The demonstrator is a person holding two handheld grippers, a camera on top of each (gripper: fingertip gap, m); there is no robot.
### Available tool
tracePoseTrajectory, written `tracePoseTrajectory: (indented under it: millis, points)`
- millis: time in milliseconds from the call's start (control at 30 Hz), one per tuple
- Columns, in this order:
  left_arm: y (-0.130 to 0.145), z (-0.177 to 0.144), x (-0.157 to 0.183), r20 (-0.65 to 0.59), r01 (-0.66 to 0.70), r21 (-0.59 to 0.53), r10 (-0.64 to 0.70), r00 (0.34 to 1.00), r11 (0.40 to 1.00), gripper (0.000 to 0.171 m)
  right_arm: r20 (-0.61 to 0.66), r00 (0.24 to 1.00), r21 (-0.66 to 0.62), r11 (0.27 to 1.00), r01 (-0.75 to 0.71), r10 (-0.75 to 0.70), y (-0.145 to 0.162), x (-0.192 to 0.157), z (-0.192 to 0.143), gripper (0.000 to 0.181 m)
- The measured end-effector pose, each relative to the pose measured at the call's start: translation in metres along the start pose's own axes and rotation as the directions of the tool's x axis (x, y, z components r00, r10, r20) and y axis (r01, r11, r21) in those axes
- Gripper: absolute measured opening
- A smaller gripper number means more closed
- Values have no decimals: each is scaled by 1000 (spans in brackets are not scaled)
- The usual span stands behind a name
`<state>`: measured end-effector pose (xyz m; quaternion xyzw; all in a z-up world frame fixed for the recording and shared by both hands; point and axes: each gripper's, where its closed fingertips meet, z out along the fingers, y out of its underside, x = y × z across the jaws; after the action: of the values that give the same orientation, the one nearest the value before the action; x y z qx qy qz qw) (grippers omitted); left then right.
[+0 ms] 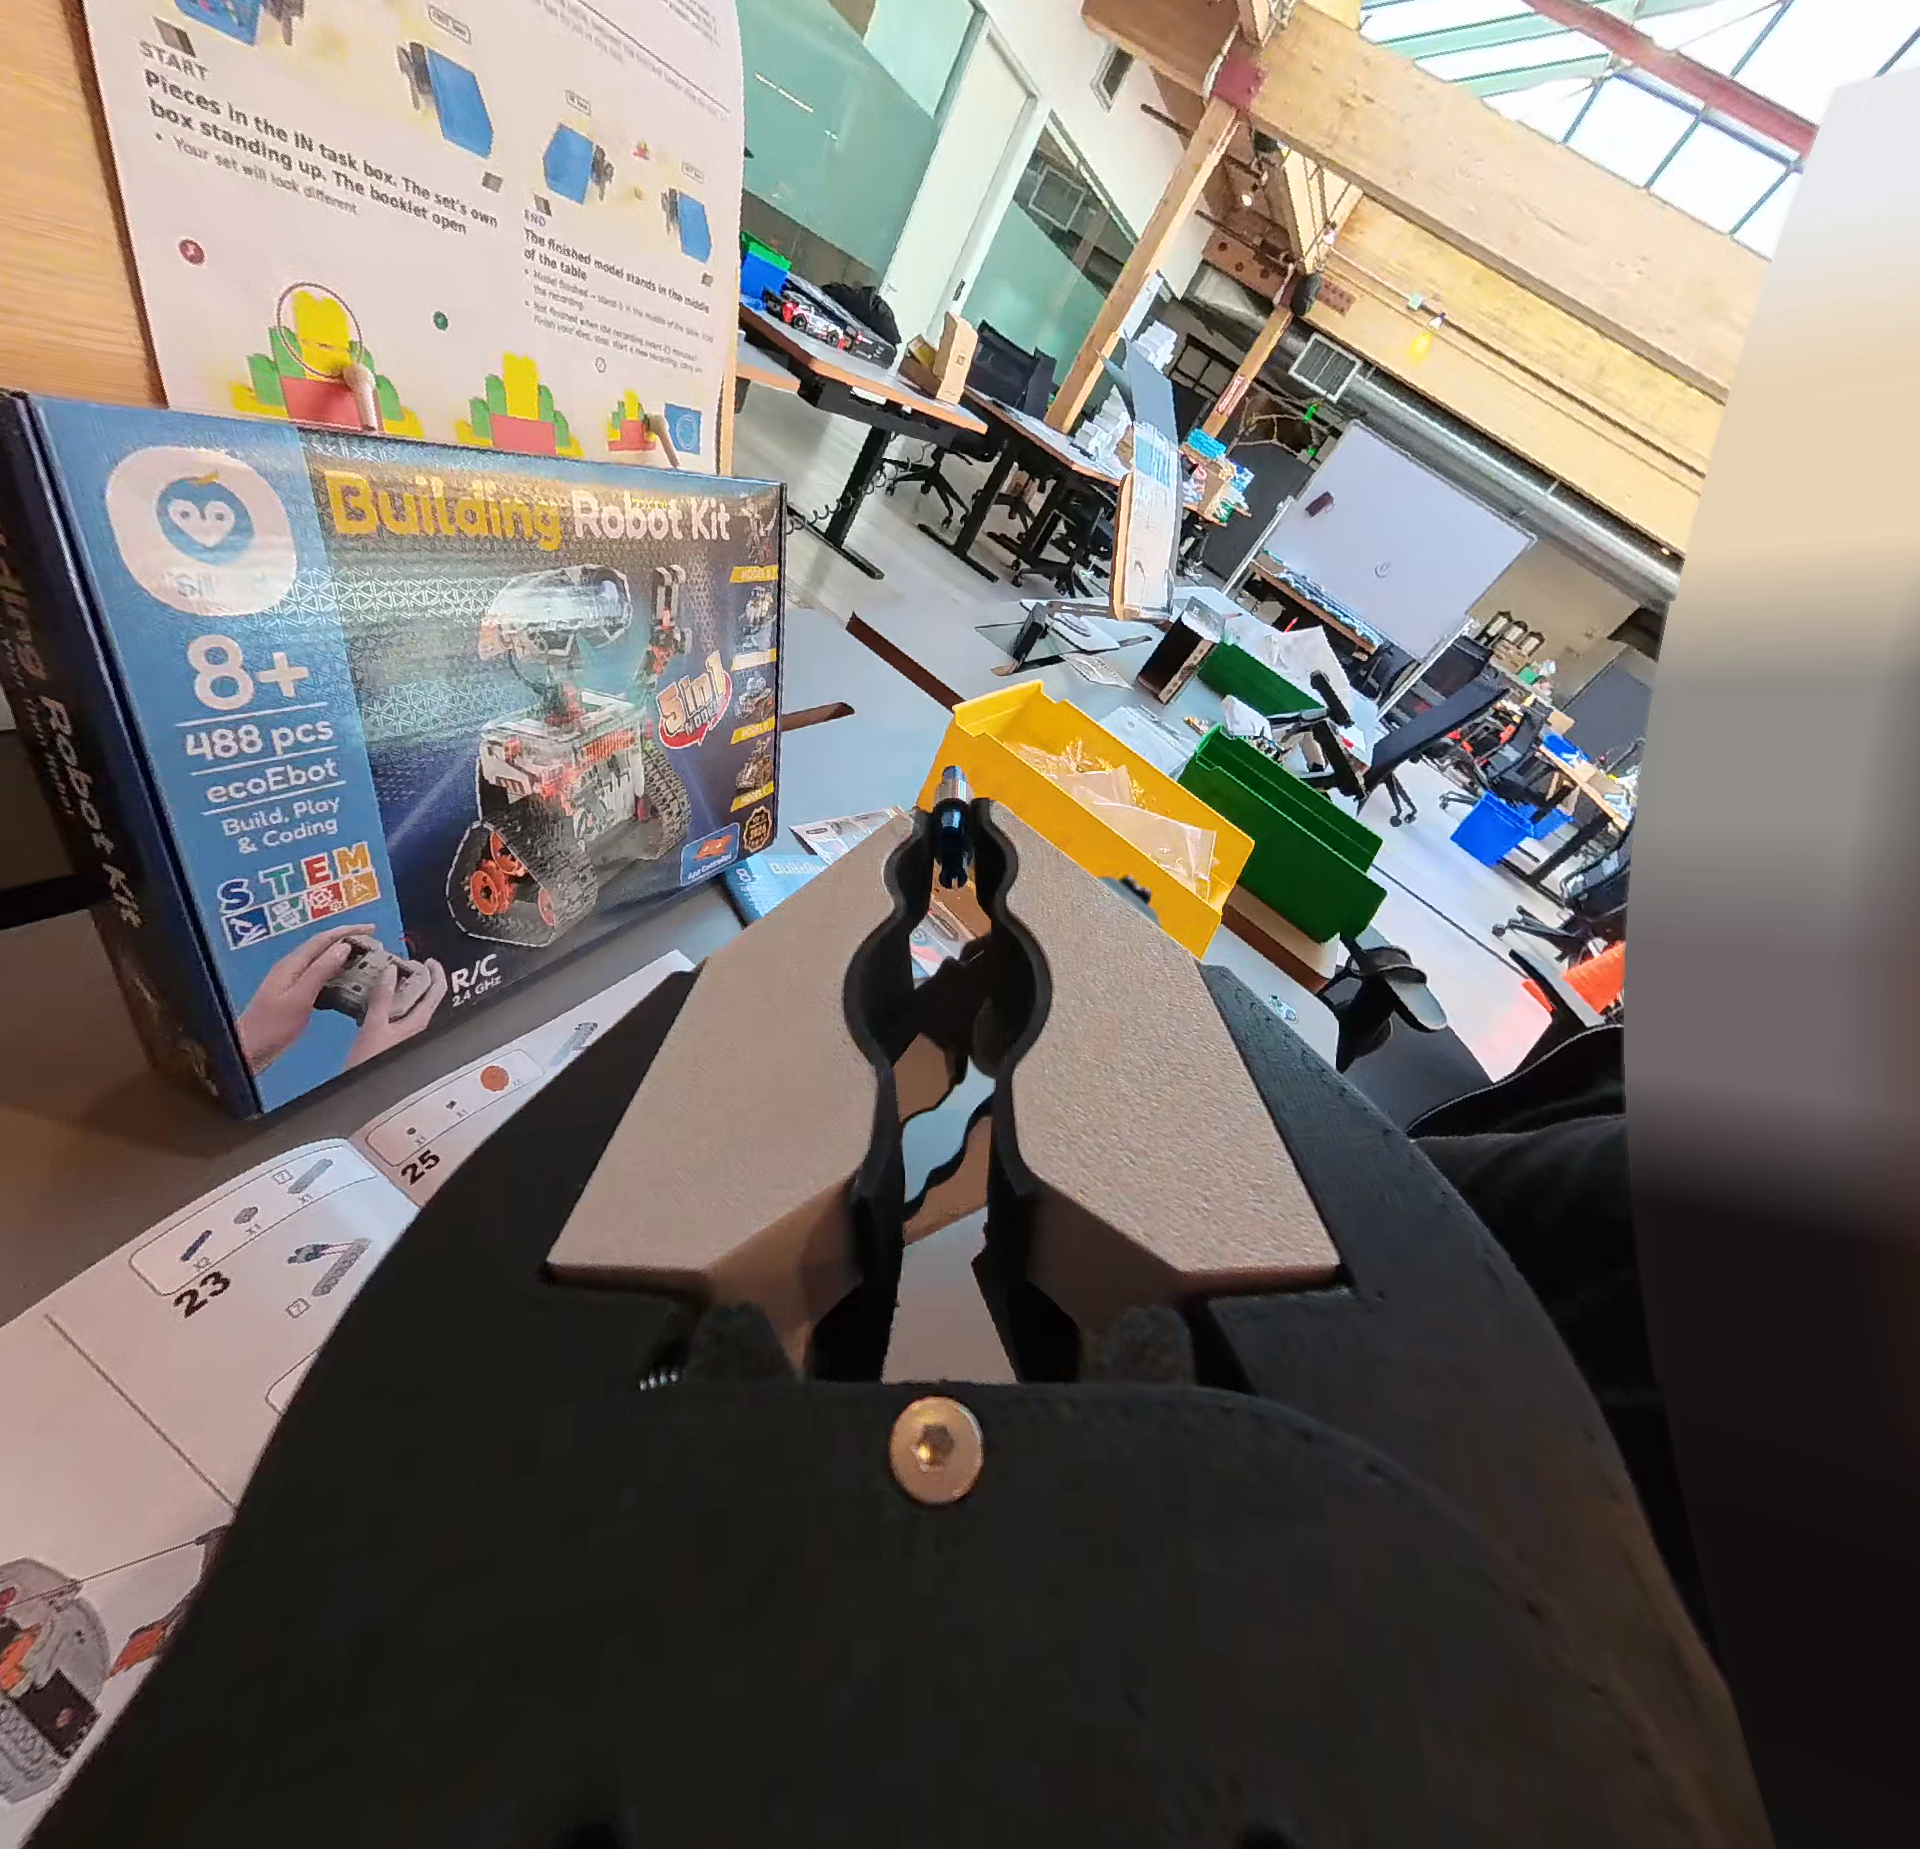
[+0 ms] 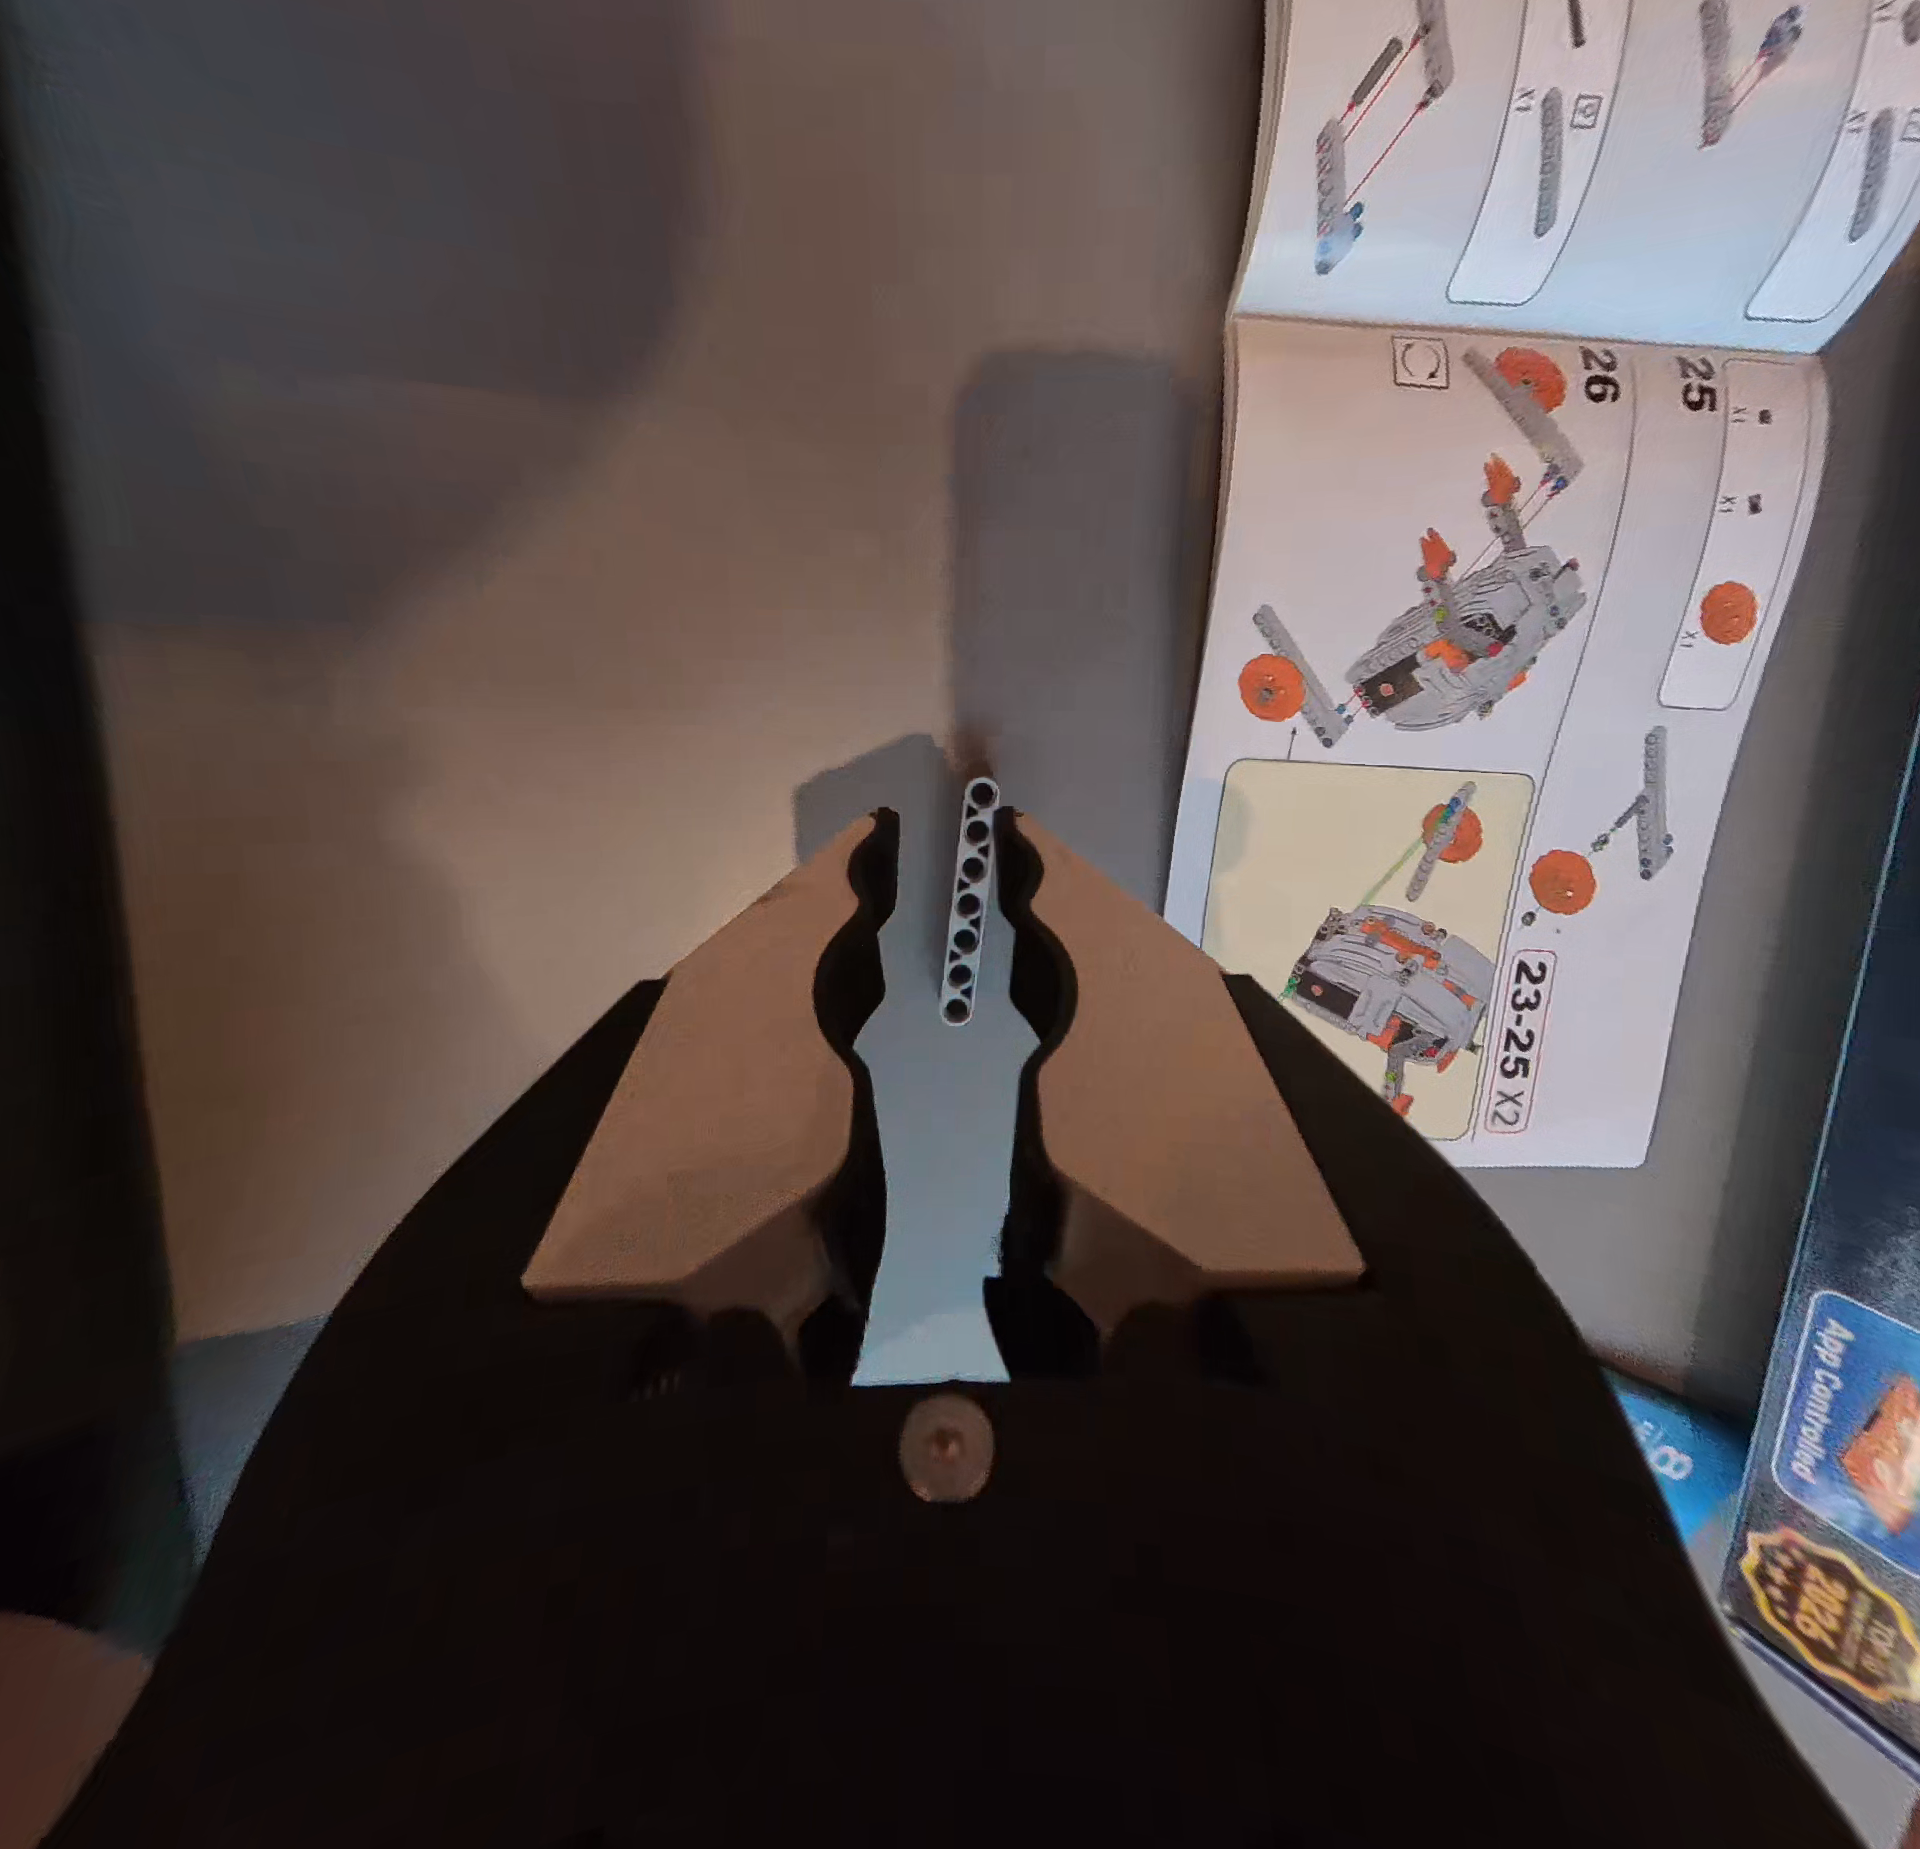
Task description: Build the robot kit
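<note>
Blue pin (image 1: 950,835) pinched, grey holed beam (image 2: 968,906) ungripped

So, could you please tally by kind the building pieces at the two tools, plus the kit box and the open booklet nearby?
Blue pin: 1
Grey holed beam: 1
Kit box: 1
Open instruction booklet: 1
Total: 4
</note>
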<state>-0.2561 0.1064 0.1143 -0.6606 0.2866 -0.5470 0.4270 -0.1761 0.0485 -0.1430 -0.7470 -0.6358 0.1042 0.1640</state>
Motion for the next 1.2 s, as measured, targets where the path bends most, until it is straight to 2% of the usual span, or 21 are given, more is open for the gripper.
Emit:
tracePoseTrajectory:
  millis: [100, 300, 533, 633, 1033, 1133, 1200]
  points:
    - [0, 0, 2, -15, 1, -2, -1, 1000, 1000, 5, -43, 999, -51, 999, 7, -9, 2, 5, 8, 25]
    - [3, 0, 1, -21, 13, -14, -14, 1000, 1000, 5, -41, 999, -88, 996, -7, 4, 9, 7, 15, 17]
    - [5, 3, 0, -21, 18, -24, -19, 1000, 1000, 5, -24, 1000, -81, 996, -23, 21, 10, 7, 20, 14]
    - [5, 3, 0, -21, 17, -24, -18, 1000, 1000, 5, -14, 1000, -89, 996, -27, 26, 12, 7, 22, 5]
    - [4, 0, -3, -14, 22, -15, -23, 1000, 1000, 5, -26, 999, -76, 997, -26, 24, 12, 11, 21, 5]
    - [2, -2, -7, -3, 29, 1, -29, 1000, 1000, 5, -52, 998, 26, 999, -38, 40, 4, 17, 9, 5]
    - [1, -1, -11, 11, 34, 10, -34, 999, 999, 5, -63, 993, 170, 982, -84, 96, -9, 26, -10, 5]
